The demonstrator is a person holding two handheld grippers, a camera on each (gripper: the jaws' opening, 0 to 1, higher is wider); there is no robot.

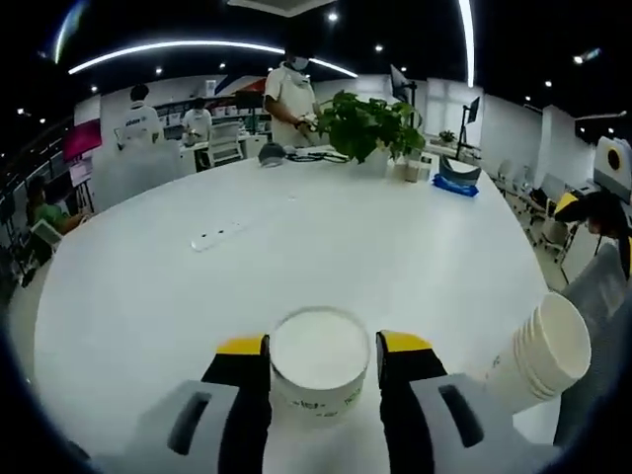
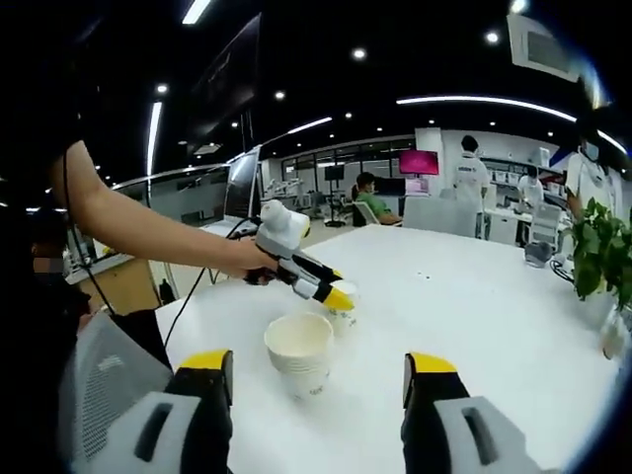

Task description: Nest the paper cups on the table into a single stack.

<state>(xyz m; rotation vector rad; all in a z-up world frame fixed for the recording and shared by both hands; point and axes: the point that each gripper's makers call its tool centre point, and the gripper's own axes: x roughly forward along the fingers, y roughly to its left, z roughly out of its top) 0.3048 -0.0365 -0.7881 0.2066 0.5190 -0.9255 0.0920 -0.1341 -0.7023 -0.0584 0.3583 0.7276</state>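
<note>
Left claw [image 1: 322,357] is closed on a single paper cup [image 1: 318,361], jaws tight against both sides of it, cup upright and low over the white tabletop [image 1: 296,247], near edge. The stack of nested cups [image 1: 541,351] sits at the right in the left gripper view; in the right gripper view it stands upright on the tabletop between the right claw's [image 2: 318,377] jaws but a bit beyond the tips. Right claw is open, jaws wide apart, holding nothing. The right gripper view shows the left claw with its cup just behind and right of the stack; whether that cup's base touches the tabletop is hard to tell. Step in hand: carrying the single cup over to the stack. Next move likely calls for lifting the cup above the stack's rim, lining it up mouth-up over the opening, lowering it in, then releasing. The right claw could steady the stack.
</note>
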